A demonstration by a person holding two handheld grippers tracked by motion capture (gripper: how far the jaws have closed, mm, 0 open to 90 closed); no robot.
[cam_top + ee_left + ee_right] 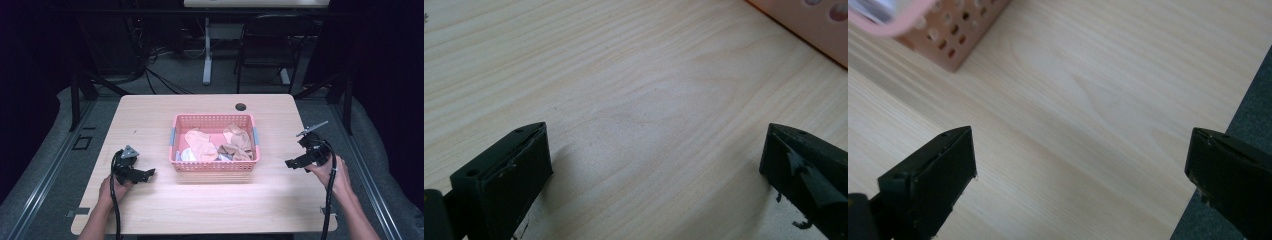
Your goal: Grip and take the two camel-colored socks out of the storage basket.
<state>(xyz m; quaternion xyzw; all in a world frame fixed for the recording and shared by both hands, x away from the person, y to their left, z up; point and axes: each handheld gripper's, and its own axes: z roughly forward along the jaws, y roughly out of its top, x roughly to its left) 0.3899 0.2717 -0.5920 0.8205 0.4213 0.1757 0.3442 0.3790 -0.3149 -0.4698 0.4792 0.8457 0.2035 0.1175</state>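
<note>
A pink perforated basket (214, 167) stands in the middle of the wooden table (150, 125). Inside it lie several crumpled cloth pieces: pale pink ones (200, 142), tan ones (237, 142) and a white-blue bit (187, 155). My left gripper (145, 174) rests low over the table left of the basket, held by a hand; its jaws stand wide apart with bare wood between them (656, 150). My right gripper (292, 163) hovers right of the basket, open and holding nothing (1080, 150). A corner of the basket (943, 35) shows at upper left in the right gripper view.
A round cable hole (241, 106) sits in the table's far edge. Beyond the table stand a dark chair (270, 45) and a white desk leg (207, 55). Grey carpet (1248, 95) lies past the table's right edge. Black cables trail from both grippers.
</note>
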